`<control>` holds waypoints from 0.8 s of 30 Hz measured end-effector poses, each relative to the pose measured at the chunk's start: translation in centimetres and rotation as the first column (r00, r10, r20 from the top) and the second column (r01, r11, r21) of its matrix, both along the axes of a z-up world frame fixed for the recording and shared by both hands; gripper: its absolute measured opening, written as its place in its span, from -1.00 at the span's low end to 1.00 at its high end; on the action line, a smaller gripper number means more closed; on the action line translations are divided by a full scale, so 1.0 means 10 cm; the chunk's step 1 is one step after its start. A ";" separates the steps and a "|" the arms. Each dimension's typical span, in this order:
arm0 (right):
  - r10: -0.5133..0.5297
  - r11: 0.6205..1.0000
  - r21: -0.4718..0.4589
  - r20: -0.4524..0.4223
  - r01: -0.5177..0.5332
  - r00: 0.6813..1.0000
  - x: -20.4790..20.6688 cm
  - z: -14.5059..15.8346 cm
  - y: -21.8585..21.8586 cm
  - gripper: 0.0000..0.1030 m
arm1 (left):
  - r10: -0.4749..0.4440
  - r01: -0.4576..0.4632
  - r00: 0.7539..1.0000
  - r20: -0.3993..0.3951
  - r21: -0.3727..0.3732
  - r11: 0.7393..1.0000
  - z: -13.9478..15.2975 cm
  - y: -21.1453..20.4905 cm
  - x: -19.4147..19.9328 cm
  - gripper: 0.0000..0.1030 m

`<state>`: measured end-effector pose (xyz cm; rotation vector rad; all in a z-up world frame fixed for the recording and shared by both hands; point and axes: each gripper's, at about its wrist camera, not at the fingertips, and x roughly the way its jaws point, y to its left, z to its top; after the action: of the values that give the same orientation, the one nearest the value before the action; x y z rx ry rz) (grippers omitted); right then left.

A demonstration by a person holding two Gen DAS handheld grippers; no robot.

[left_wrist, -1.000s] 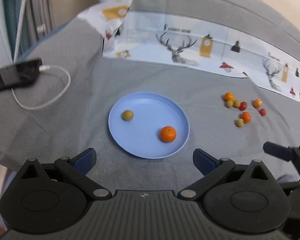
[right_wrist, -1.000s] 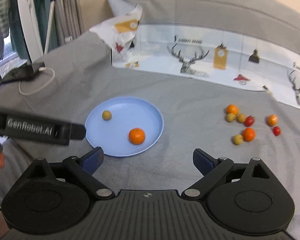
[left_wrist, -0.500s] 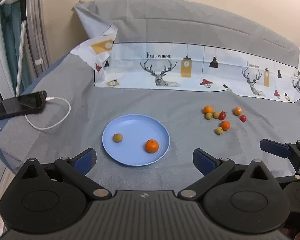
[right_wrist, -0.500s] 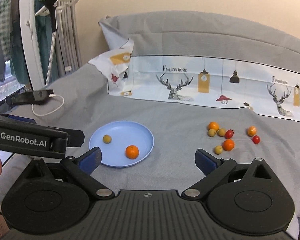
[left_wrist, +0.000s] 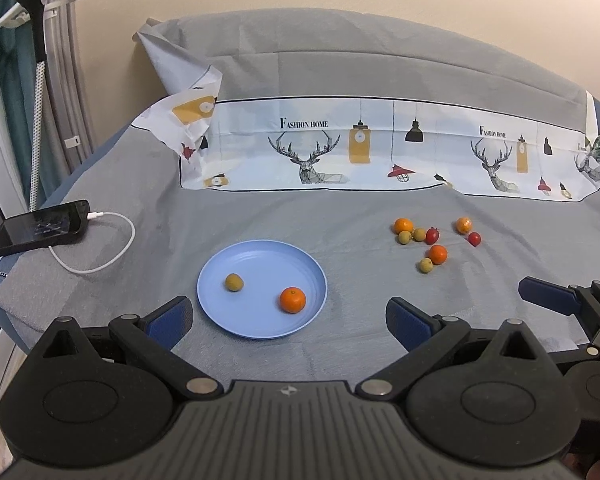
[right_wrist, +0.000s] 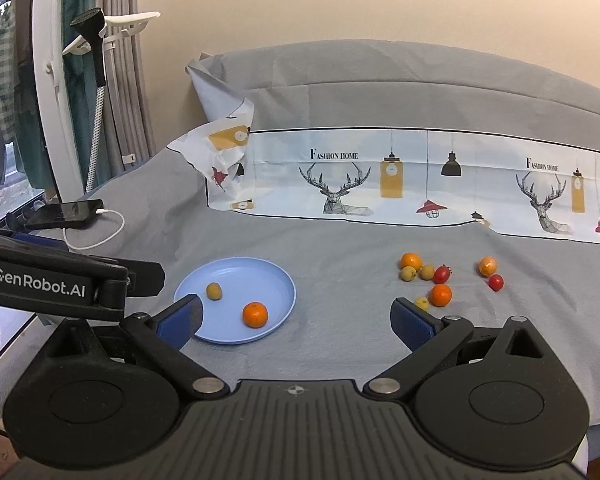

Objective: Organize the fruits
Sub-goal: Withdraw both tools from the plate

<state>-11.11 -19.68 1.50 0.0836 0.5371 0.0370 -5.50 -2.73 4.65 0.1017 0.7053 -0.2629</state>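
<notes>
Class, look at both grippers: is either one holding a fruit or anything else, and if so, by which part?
Nothing is held. The left gripper and right gripper are both open and empty, above the bed; the fruits lie on the blue plate or loose on the cover.

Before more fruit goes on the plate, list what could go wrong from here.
1. The orange and the green fruit lie loose on the shallow blue plate; a bumped rim could roll them off.
2. The loose fruits touch one another on soft grey bedding, so gripping one may scatter its neighbours.
3. The left gripper and right gripper, both open, sit close together and might collide.
</notes>
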 end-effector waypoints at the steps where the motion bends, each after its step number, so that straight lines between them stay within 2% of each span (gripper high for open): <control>1: -0.001 1.000 0.000 -0.001 0.001 1.000 0.00 0.00 0.00 0.94 | 0.000 0.000 1.000 -0.001 0.000 1.000 0.00 0.00 0.00 0.99; 24: -0.018 1.000 0.018 -0.063 0.019 0.998 0.19 -0.16 -0.04 0.94 | 0.009 -0.009 0.999 -0.050 0.011 1.000 -0.13 -0.04 0.26 0.99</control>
<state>-9.22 -20.12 -0.12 0.1079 0.5989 0.0211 -2.94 -3.12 3.31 0.1022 0.7569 -0.2538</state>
